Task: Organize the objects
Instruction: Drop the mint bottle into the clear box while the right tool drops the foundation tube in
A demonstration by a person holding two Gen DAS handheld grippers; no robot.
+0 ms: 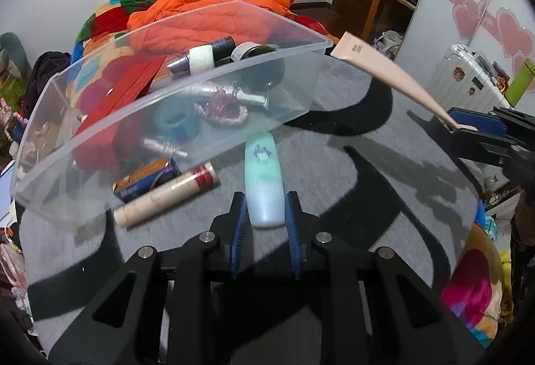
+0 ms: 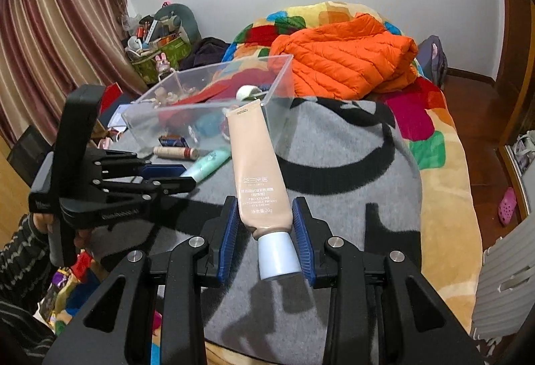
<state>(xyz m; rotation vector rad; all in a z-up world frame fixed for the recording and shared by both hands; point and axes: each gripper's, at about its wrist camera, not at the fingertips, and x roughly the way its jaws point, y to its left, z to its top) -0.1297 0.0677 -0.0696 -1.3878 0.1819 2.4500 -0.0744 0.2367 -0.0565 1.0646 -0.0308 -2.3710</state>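
A pale green tube (image 1: pixel 262 164) lies on the grey blanket (image 1: pixel 367 184), just in front of a clear plastic box (image 1: pixel 234 71). My left gripper (image 1: pixel 265 196) is shut on the tube's near end, its blue pads against both sides. The right wrist view shows this left gripper (image 2: pixel 187 177) and the green tube (image 2: pixel 209 164) at left. My right gripper (image 2: pixel 264 201) is shut on a beige cream tube (image 2: pixel 257 164) near its white cap and holds it in the air, slanting toward the box (image 2: pixel 200 104). That beige tube (image 1: pixel 384 71) and right gripper (image 1: pixel 464 128) show at right in the left wrist view.
The box holds a red card (image 1: pixel 127 94), a blue tape roll (image 1: pixel 177 122), a dark bottle (image 1: pixel 204 57) and several small items. A cream stick with a red band (image 1: pixel 167 194) lies by its near wall. An orange jacket (image 2: pixel 341 64) lies behind. A white suitcase (image 1: pixel 464 77) stands at right.
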